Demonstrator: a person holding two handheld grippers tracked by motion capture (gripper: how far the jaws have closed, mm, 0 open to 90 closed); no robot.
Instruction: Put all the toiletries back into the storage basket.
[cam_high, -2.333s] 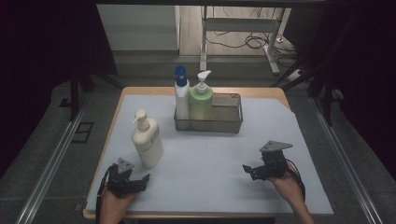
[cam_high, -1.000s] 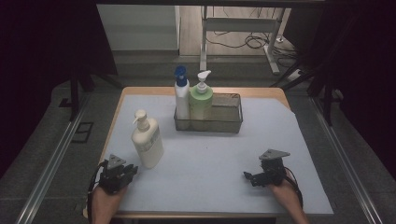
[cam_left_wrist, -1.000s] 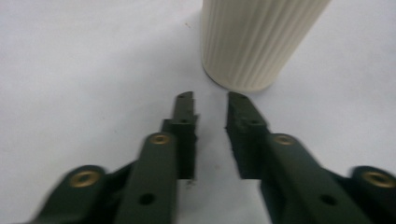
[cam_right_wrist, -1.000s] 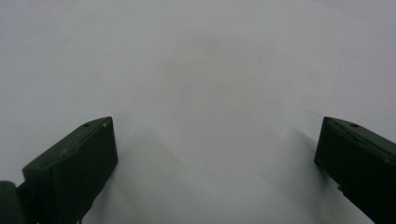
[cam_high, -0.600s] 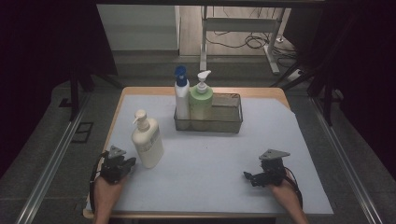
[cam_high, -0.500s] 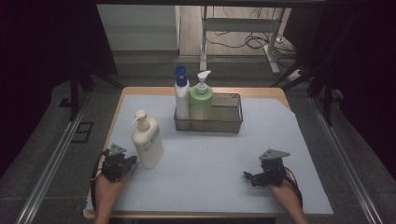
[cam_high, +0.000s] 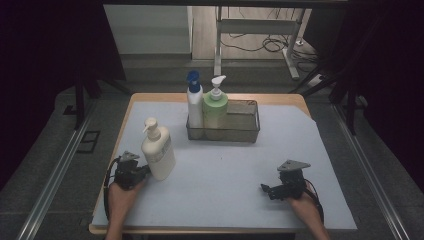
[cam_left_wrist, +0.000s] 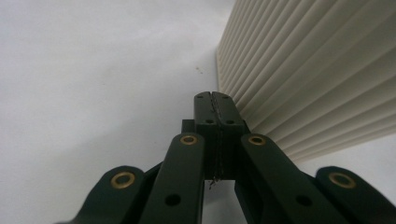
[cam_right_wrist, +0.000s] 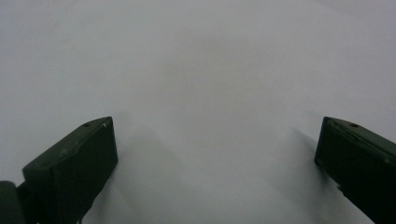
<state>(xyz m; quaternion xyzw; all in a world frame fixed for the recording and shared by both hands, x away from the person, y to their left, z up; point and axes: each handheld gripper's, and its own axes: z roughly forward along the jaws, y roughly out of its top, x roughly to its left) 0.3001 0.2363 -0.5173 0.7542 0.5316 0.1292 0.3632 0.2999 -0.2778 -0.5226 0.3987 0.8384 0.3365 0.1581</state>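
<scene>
The left gripper (cam_left_wrist: 215, 100) has its two black jaws pressed flat together with nothing between them, the tips just beside the base of the ribbed cream pump bottle (cam_left_wrist: 317, 70); contact cannot be confirmed. That ribbed wall, seen at close range, is a detail the left gripper view supplies. The high view instead places the left gripper (cam_high: 141, 171) at the lower left side of the cream pump bottle (cam_high: 157, 150), which stands upright on the pale grey table mat (cam_high: 225, 175).

The right gripper (cam_right_wrist: 215, 158) stands with jaws wide apart over bare mat, holding nothing. In the high view the right gripper (cam_high: 267, 189) sits well to the right of the cream pump bottle, near the mat's front edge.

Between the two grippers the mat offers open room. Behind the cream pump bottle, a dark wire mesh basket (cam_high: 242, 131) holds a white bottle with a blue cap (cam_high: 194, 102) and a green bottle with a white pump (cam_high: 215, 107), both upright at its left end; its right half stands free. The wooden table edge (cam_high: 165, 96) borders the mat beyond the basket.
</scene>
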